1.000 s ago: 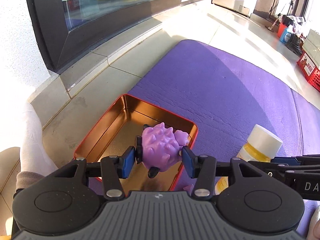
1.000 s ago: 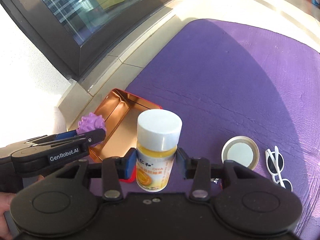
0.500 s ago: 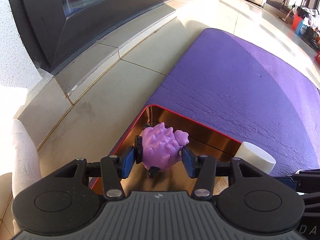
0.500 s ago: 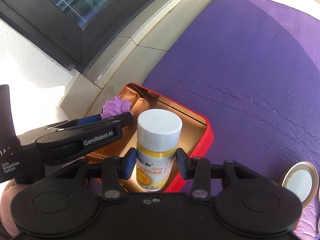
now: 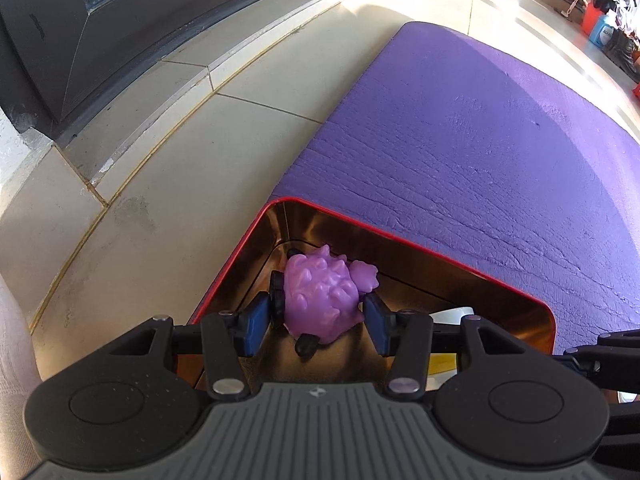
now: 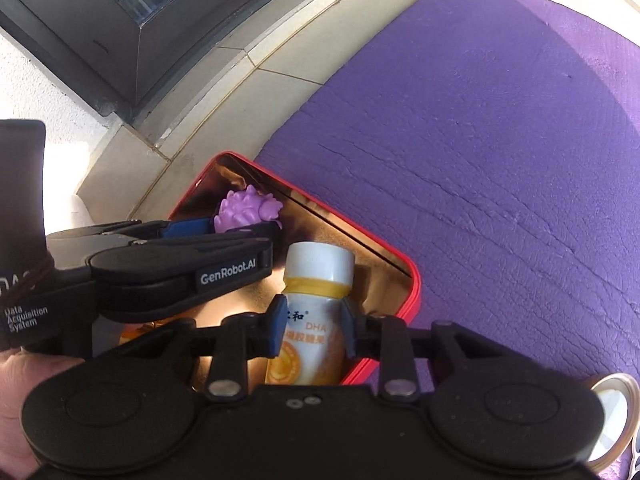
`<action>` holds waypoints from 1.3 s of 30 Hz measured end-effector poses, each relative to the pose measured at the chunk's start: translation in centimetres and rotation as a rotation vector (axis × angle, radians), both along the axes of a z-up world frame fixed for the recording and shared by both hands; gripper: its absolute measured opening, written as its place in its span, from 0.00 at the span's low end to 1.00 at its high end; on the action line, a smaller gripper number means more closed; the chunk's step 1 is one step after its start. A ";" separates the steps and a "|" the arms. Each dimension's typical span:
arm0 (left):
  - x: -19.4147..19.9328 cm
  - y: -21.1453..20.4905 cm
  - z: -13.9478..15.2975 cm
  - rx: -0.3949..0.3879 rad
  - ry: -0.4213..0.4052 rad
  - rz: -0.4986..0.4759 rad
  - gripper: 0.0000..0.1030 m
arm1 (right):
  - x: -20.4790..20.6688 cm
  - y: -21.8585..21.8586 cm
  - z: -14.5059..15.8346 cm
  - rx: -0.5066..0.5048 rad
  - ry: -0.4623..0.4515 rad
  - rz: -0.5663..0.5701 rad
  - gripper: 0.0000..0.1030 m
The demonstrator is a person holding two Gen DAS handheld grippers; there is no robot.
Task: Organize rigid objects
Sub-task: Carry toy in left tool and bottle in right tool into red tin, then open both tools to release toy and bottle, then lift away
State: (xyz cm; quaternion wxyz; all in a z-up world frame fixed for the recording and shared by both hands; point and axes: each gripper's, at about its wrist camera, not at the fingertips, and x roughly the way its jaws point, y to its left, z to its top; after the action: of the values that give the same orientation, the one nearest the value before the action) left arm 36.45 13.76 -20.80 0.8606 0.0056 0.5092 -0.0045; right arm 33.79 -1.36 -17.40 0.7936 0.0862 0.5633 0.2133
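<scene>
A red tin with a gold inside lies at the corner of the purple mat. My left gripper is shut on a purple spiky toy with black wheels, low inside the tin near its far left corner. The right wrist view shows the same toy past the left gripper. My right gripper grips a yellow, white-capped bottle, which leans forward inside the tin near its right wall. Its jaws are closing, pads on the label. Only the bottle's cap shows in the left wrist view.
Pale floor tiles and a dark window frame lie left of the mat. A round metal lid and a bit of white sunglasses rest on the mat at the right. A person's hand holds the left gripper.
Both grippers have come forward and down over the tin, carrying the toy and the bottle inside its walls. The bottle now leans forward, and the right jaws stand narrower on it.
</scene>
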 end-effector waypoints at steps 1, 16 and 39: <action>0.0 0.0 0.0 -0.002 -0.001 0.001 0.48 | -0.1 -0.1 0.1 -0.002 -0.006 0.009 0.29; -2.0 -0.4 3.6 -0.013 -0.050 0.061 0.64 | -2.3 -2.8 3.9 0.062 -0.035 0.022 0.39; -14.2 -7.9 13.3 -0.031 -0.146 -0.023 0.64 | -12.1 -10.5 11.2 0.014 -0.189 0.033 0.63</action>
State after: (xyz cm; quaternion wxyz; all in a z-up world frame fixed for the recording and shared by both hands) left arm 22.28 5.90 -7.49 0.8954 -0.0015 0.4447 -0.0216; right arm 21.69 -11.85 -6.17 0.8389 0.0620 0.4859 0.2374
